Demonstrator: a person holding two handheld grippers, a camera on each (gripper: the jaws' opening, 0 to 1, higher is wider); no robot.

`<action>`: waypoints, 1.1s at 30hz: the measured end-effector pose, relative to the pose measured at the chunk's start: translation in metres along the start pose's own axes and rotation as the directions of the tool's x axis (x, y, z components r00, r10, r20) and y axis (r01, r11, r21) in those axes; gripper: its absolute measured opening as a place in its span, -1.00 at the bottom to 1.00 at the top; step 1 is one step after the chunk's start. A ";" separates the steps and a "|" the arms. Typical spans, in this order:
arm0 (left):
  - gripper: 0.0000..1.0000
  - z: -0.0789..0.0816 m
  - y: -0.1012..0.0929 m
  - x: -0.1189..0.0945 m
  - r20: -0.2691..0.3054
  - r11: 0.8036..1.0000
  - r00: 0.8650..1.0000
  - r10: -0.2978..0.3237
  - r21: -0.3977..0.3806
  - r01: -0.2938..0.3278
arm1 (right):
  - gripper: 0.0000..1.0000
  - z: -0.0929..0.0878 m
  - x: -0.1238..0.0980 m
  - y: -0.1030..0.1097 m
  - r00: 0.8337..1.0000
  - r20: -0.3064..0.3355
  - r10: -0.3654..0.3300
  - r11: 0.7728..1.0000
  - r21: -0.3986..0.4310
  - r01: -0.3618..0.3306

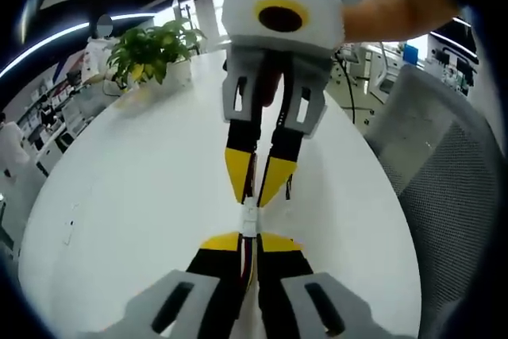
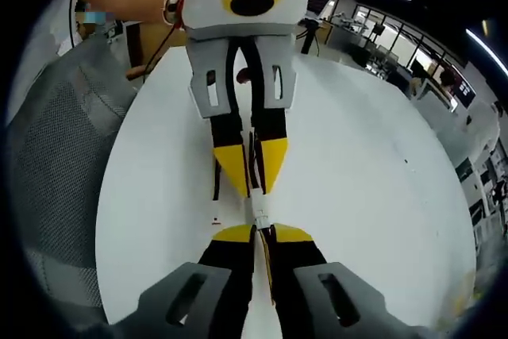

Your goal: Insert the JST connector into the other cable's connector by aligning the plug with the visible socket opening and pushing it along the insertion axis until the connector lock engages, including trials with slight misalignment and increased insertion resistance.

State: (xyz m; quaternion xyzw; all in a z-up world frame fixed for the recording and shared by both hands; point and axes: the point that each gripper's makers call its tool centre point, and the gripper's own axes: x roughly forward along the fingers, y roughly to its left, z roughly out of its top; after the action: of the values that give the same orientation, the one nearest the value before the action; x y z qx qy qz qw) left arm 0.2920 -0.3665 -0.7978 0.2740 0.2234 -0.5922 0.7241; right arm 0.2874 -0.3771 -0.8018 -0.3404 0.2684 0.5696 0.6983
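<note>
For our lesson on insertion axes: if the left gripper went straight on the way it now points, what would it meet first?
Probably the white connector held just ahead of the left gripper, and right behind it the right gripper, facing it tip to tip above the white table.

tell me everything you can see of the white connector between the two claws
The white connector is a small, plastic-looking block held above the white table, nose to nose between the left claw and the right claw. Both claws' yellow tips pinch it from opposite ends. Dark wires run back from it along each claw. In the right gripper view it looks like one piece; whether the lock has engaged cannot be told.
</note>
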 end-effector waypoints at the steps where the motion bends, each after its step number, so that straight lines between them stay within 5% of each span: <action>1: -1.00 0.004 0.001 0.000 0.026 1.000 1.000 0.001 -0.013 0.000 | -0.93 0.002 0.000 0.000 1.000 0.011 0.003 1.000 0.009 -0.003; 33: -0.99 -0.008 0.015 0.016 0.083 0.997 0.996 -0.034 -0.069 0.040 | -0.92 -0.012 0.011 -0.016 0.999 0.042 0.028 0.999 0.034 -0.030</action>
State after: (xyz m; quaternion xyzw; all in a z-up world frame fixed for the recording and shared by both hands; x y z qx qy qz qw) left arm 0.3098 -0.3707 -0.8116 0.2198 0.2195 -0.6079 0.7308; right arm 0.3059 -0.3811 -0.8150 -0.3125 0.2683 0.5819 0.7012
